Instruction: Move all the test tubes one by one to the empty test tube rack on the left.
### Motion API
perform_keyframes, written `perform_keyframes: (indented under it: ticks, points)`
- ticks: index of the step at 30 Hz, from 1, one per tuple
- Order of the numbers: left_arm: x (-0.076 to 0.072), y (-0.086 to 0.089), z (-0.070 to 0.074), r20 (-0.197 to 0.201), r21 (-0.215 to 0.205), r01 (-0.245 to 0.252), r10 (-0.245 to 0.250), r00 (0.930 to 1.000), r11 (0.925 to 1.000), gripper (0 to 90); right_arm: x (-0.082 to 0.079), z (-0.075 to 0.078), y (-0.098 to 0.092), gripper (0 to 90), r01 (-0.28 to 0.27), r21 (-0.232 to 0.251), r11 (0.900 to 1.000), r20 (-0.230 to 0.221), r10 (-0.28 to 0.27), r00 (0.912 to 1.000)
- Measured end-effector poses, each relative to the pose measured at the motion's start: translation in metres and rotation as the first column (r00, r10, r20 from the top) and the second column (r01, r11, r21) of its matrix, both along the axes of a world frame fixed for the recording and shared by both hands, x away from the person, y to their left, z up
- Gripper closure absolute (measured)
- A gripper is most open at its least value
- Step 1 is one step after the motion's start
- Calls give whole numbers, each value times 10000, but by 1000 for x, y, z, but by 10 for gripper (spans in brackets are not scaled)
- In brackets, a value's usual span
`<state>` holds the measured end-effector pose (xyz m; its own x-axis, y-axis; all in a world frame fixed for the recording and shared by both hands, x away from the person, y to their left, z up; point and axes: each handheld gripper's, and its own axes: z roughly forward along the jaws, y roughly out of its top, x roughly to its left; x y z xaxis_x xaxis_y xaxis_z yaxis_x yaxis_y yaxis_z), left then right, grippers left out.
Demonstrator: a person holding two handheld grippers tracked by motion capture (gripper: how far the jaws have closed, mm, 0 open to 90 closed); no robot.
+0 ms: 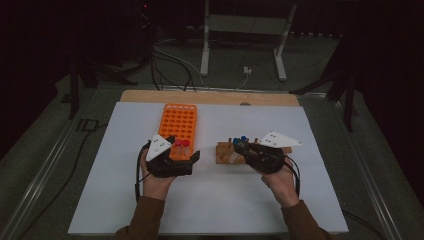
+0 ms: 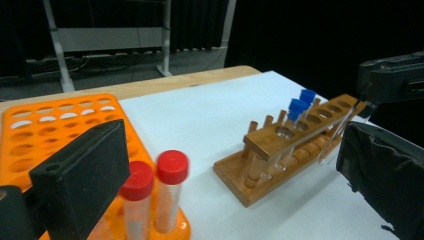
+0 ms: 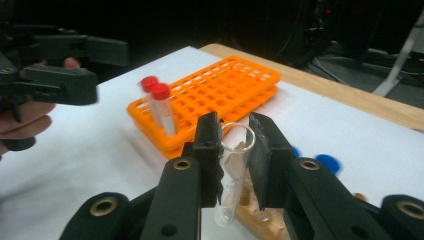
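My right gripper (image 3: 235,135) is shut on a clear uncapped test tube (image 3: 232,170), tilted just above the wooden rack (image 1: 222,152). That rack holds two blue-capped tubes (image 2: 298,107). In the high view the right gripper (image 1: 239,149) hovers over the wooden rack's left part. My left gripper (image 1: 183,148) stands open at the near end of the orange rack (image 1: 180,122), its jaws on either side of two red-capped tubes (image 2: 155,185) that stand in the rack's front row. The pads do not touch them.
A white sheet (image 1: 210,200) covers the wooden table, with free room in front of both racks. The orange rack's other holes (image 3: 225,90) look vacant. Cables and a metal stand (image 1: 245,30) lie on the floor beyond the table's far edge.
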<state>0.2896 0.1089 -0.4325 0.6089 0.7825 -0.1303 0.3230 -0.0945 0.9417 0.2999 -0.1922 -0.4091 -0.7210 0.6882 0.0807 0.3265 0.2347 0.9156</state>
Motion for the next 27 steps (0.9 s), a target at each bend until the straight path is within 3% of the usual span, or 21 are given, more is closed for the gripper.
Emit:
perform_keyframes:
  ticks: [11, 21, 25, 27]
  points:
    - [-5, -24, -4, -129, 345, 984, -980, 9951, 9945, 55, -9, -5, 23, 756, -629, -185, 9979, -143, 626, 9979]
    - [-12, -56, -17, -475, 1148, 2143, -2101, 9765, 9700, 148, -15, -7, 33, 757, -1049, -225, 9942, -272, 1043, 9942]
    - [-15, -65, -20, -465, 1524, 2178, -2131, 9759, 9640, 168, -17, -9, 39, 756, -1270, -238, 9916, -386, 1261, 9913]
    - [-16, -67, -21, -387, 1654, 2200, -2166, 9755, 9614, 224, -18, -10, 41, 756, -1336, -317, 9905, -430, 1322, 9903]
